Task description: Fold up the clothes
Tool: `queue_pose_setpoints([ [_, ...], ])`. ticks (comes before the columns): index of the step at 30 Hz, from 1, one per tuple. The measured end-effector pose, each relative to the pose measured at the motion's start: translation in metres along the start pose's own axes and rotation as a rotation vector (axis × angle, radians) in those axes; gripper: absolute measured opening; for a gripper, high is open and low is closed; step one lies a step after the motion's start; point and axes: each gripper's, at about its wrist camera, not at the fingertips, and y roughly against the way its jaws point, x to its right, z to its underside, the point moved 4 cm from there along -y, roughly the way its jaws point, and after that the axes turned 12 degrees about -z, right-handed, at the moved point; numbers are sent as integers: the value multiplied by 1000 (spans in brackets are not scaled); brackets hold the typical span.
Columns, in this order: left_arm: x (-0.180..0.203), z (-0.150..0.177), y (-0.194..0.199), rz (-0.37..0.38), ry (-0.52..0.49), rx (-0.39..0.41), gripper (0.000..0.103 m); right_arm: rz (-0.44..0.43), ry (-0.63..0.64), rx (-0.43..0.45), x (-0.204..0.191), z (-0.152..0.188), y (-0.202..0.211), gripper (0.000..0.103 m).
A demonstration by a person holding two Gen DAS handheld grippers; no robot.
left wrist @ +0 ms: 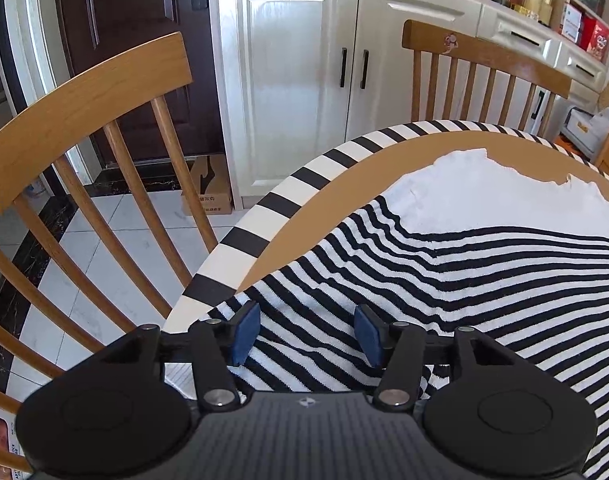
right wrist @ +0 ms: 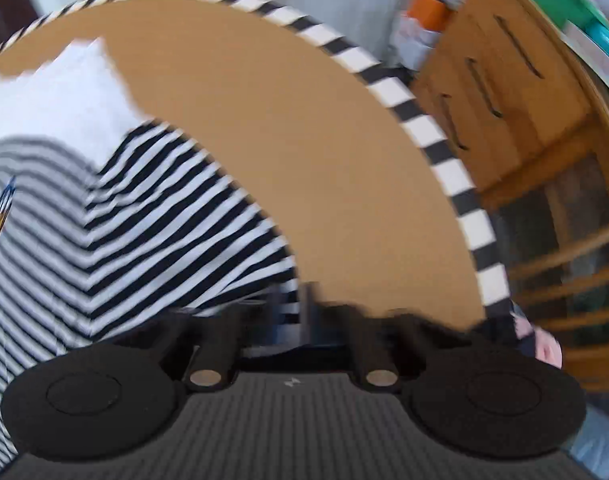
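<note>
You are keeping the striped garment [left wrist: 444,272] spread flat on the round table [left wrist: 304,216], its white part lying toward the far rim, likely so the edges are reachable for a fold; your left gripper [left wrist: 306,334] is hovering over the near hem with its blue pads [left wrist: 246,332] set wide apart and nothing between them, seemingly lining up a pinch; your right gripper [right wrist: 300,312] is sitting at the cloth's right edge, but the blur is hiding whether it is gripping
</note>
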Motion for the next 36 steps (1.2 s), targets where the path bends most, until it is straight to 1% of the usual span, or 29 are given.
queue_pose_setpoints([
  [2, 0, 0, 0, 0, 1, 0, 57, 41, 70, 4, -9, 0, -2, 1],
  [3, -1, 1, 0, -1, 2, 1, 57, 62, 80, 11, -9, -1, -2, 1],
  [5, -1, 1, 0, -1, 3, 1, 57, 103, 71, 30, -2, -6, -1, 1],
  [7, -1, 1, 1, -2, 4, 2, 58, 140, 78, 23, 4, -9, -2, 1],
  [10, -2, 1, 0, -4, 4, 2, 59, 155, 101, 2, 6, -6, -7, 1],
  [13, -6, 0, 1, -12, 14, -4, 60, 166, 107, -4, 5, -6, -3, 15],
  [14, -9, -2, 1, -16, 23, -9, 58, 177, 99, -1, 6, -7, 0, 28],
  [15, -14, -7, 3, -21, 45, -3, 57, 202, 101, 18, 5, -9, 6, 33],
  [17, -27, -23, 8, -5, 115, 37, 57, 253, 152, 72, 0, -18, 19, 33],
  [18, -32, -34, 9, 10, 152, 56, 57, 251, 167, 119, -6, -25, 25, 33],
  [20, -30, -58, 1, 43, 176, 59, 57, 114, 135, 225, -23, -43, 33, 34],
  [21, -23, -70, -5, 70, 156, 56, 57, 43, 119, 276, -32, -53, 36, 33],
  [22, -13, -79, -13, 94, 114, 55, 57, -41, 104, 307, -43, -63, 35, 34],
  [23, -1, -86, -21, 92, 63, 52, 57, -97, 101, 321, -54, -74, 31, 35],
  [25, 20, -94, -37, 76, -29, 35, 57, -120, 134, 329, -76, -92, 15, 34],
  [26, 30, -96, -45, 72, -62, 20, 57, -113, 149, 329, -83, -98, 6, 34],
  [28, 43, -97, -57, 70, -99, -6, 56, -101, 177, 330, -96, -110, -11, 34],
  [29, 49, -96, -62, 75, -114, -15, 55, -109, 173, 330, -99, -115, -18, 34],
  [31, 58, -94, -68, 86, -139, -21, 52, -146, 150, 309, -104, -123, -32, 30],
  [32, 60, -93, -68, 85, -144, -12, 47, -137, 146, 291, -111, -125, -38, 28],
  [33, 62, -92, -69, 83, -149, -2, 43, -100, 155, 277, -115, -127, -43, 28],
  [34, 63, -91, -69, 50, -168, 8, 35, -61, 173, 261, -119, -127, -48, 26],
  [35, 65, -89, -69, 9, -192, 18, 25, -25, 190, 247, -123, -126, -52, 20],
  [36, 67, -88, -69, -33, -216, 28, 19, -21, 193, 250, -123, -126, -54, 16],
])
